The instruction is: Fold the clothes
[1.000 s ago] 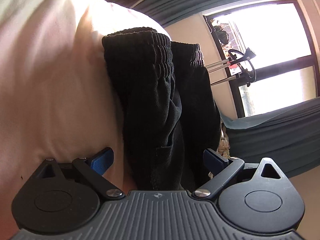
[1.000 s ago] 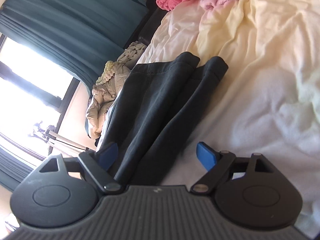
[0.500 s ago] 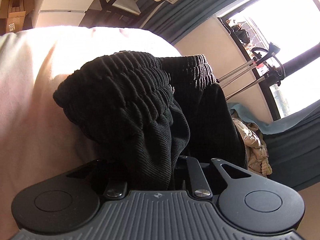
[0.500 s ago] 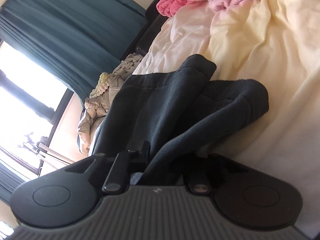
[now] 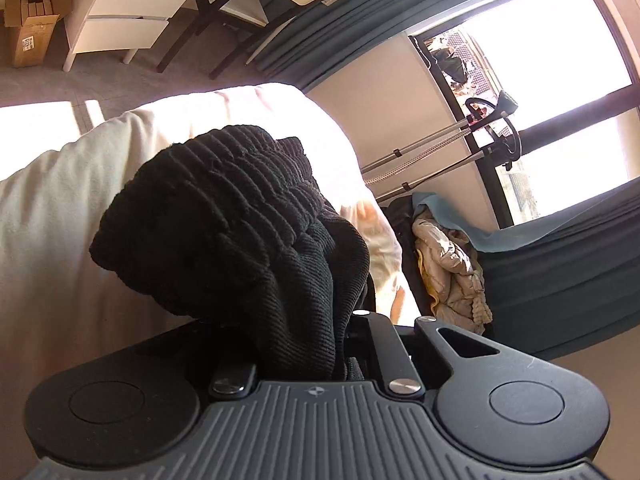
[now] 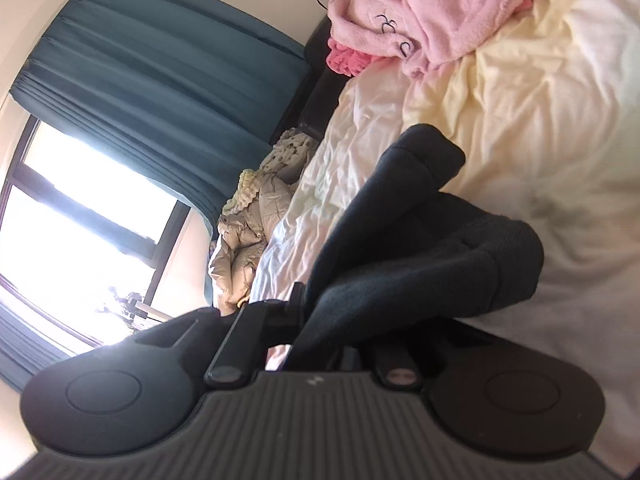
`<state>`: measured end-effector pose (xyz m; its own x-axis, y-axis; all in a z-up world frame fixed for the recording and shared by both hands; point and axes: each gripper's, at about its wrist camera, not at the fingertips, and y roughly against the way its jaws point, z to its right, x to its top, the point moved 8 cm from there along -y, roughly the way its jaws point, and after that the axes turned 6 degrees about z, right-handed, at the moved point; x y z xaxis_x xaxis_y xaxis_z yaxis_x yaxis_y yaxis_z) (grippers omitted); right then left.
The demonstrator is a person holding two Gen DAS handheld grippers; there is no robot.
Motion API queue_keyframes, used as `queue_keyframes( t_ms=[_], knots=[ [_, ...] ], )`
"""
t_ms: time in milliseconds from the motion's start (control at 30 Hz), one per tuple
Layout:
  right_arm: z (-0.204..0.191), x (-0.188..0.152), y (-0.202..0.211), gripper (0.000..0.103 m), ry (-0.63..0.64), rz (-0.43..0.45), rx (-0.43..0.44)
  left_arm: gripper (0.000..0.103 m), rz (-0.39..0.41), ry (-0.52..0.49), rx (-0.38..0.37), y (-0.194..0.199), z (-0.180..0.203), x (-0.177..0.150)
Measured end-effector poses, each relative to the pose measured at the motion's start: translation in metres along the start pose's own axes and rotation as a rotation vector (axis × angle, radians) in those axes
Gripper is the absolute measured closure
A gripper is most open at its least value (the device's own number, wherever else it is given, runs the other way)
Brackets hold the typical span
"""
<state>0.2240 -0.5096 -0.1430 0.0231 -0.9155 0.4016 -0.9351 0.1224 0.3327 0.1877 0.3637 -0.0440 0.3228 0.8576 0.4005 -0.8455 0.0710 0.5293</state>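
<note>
A pair of black trousers lies on a bed with a cream sheet (image 5: 52, 216). My left gripper (image 5: 304, 356) is shut on the trousers' ribbed waistband end (image 5: 224, 216) and holds it lifted and bunched above the sheet. My right gripper (image 6: 336, 344) is shut on the trousers' leg end (image 6: 432, 256), lifted off the cream sheet (image 6: 520, 112); one cuff (image 6: 428, 152) still points away over the bed. The fingertips of both grippers are hidden in the cloth.
A pink fleece garment (image 6: 432, 12) lies at the head of the bed. A beige padded jacket (image 6: 240, 248) is heaped beside the bed; it also shows in the left wrist view (image 5: 452, 272). Teal curtains (image 6: 152, 92) and a bright window (image 5: 540, 60) stand behind. White furniture (image 5: 132, 12) and a cardboard box (image 5: 32, 16) stand on the floor.
Both grippers were open around the flat trousers, then shut on them. Since then both ends have been raised off the sheet and bunched up.
</note>
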Motion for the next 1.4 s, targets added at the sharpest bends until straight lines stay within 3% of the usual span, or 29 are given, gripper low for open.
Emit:
queue_keyframes(
  t_ms=[100,200,267,333,467,500,567,633,700,833,933,1067,1233,1400],
  knots=[
    [0.037,-0.013,0.024,0.091,-0.08,-0.113,-0.084,0.088,-0.047,-0.038,0.034,0.008,-0.028,-0.011],
    [0.061,-0.015,0.046,0.077,-0.12,-0.093,-0.107,0.082,-0.042,-0.078,0.045,0.006,-0.044,-0.018],
    [0.07,-0.015,0.06,0.072,-0.16,-0.064,-0.093,0.065,-0.042,-0.087,0.073,0.005,-0.045,-0.022],
    [0.072,-0.014,0.072,0.071,-0.168,-0.049,-0.069,0.035,-0.021,-0.142,0.112,0.014,-0.038,-0.029],
    [0.069,-0.007,0.102,0.068,-0.13,0.036,-0.086,0.016,0.056,-0.384,0.133,0.046,-0.007,-0.048],
    [0.065,-0.003,0.108,0.064,-0.115,0.073,-0.079,0.014,0.086,-0.458,0.133,0.06,0.003,-0.057],
    [0.056,0.006,0.12,0.057,-0.083,0.146,-0.056,0.012,0.143,-0.521,0.116,0.081,0.013,-0.069],
    [0.044,0.009,0.122,0.051,-0.059,0.163,0.006,0.011,0.19,-0.559,0.084,0.099,0.02,-0.079],
    [0.034,0.004,0.106,0.044,-0.069,0.1,0.073,0.011,0.228,-0.608,0.045,0.111,0.034,-0.094],
    [0.043,-0.015,0.075,0.036,-0.146,0.004,0.025,0.01,0.257,-0.696,-0.047,0.114,0.068,-0.133],
    [0.065,-0.03,0.06,0.032,-0.246,-0.048,-0.039,0.009,0.22,-0.733,-0.11,0.095,0.09,-0.166],
    [0.069,-0.027,0.046,0.027,-0.271,-0.053,0.011,0.009,0.171,-0.756,-0.159,0.054,0.105,-0.206],
    [0.065,-0.01,0.034,0.026,-0.229,0.021,0.082,0.009,0.088,-0.779,-0.196,0.008,0.11,-0.249],
    [0.062,0.002,0.014,0.027,-0.227,0.076,0.129,0.009,0.068,-0.794,-0.185,-0.005,0.105,-0.255]
  ],
)
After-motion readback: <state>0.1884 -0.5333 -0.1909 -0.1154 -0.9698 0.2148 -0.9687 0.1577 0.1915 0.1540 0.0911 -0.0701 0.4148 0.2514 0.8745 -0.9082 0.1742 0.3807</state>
